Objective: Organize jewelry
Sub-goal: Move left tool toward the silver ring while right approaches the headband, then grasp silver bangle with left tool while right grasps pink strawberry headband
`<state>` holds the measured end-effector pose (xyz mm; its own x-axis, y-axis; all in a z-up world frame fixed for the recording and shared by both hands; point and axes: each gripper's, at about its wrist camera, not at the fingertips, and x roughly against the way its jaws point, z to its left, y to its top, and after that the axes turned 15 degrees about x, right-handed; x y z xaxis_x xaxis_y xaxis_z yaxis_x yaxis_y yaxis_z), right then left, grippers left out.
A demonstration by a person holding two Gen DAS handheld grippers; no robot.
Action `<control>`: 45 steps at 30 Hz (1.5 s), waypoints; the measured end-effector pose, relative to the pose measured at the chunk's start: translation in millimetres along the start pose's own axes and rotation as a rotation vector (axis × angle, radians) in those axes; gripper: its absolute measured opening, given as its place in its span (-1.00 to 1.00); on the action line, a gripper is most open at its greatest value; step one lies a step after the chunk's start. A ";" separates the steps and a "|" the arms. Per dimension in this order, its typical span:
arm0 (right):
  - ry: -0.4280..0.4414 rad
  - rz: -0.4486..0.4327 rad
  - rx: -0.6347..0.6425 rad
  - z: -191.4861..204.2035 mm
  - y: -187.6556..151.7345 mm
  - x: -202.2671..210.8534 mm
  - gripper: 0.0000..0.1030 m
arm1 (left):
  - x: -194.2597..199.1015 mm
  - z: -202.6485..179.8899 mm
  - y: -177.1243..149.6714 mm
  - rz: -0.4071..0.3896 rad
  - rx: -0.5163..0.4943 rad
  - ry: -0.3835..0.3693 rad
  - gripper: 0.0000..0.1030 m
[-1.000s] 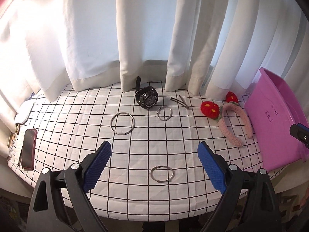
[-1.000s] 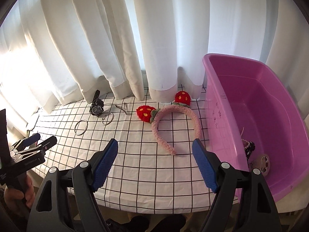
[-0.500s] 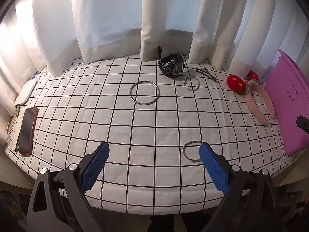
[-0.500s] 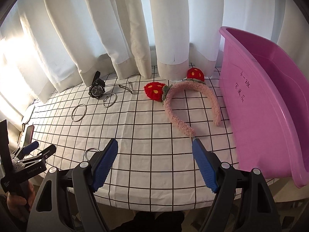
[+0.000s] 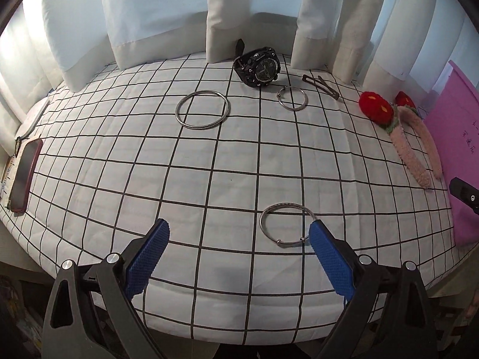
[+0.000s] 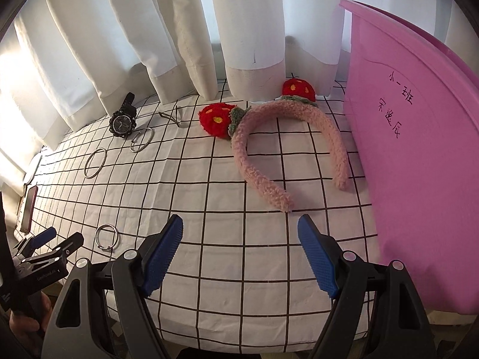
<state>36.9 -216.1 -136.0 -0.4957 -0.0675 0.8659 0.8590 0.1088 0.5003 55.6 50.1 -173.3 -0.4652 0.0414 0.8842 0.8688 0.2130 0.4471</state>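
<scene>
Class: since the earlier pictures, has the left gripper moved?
Yes. The left gripper has come forward over the table toward the near bracelet, which now lies by its right finger.

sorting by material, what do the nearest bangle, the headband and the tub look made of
Nearest bangle: seemingly polished metal; thin silvery wire with bright glints.
Headband: fuzzy pink plush fabric; nubby pile, with red knitted-looking strawberries.
Tub: likely plastic; smooth, evenly pink wall with a moulded rim and handwriting on it.
</scene>
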 end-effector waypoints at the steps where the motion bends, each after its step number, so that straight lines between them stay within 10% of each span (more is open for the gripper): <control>1: -0.003 0.000 0.004 -2.2 0.5 -5.3 0.47 | -2.3 -2.3 -1.1 0.000 0.001 0.003 0.80; 45: -0.015 0.031 0.128 -27.6 51.7 -118.2 0.51 | -50.9 -40.9 -14.3 0.018 0.150 0.105 0.89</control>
<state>143.4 -229.9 -212.6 -0.4721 -0.0476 0.8803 0.8508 0.2367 0.4691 73.8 5.1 -219.2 -0.4225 -0.0544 0.9048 0.8382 0.3563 0.4128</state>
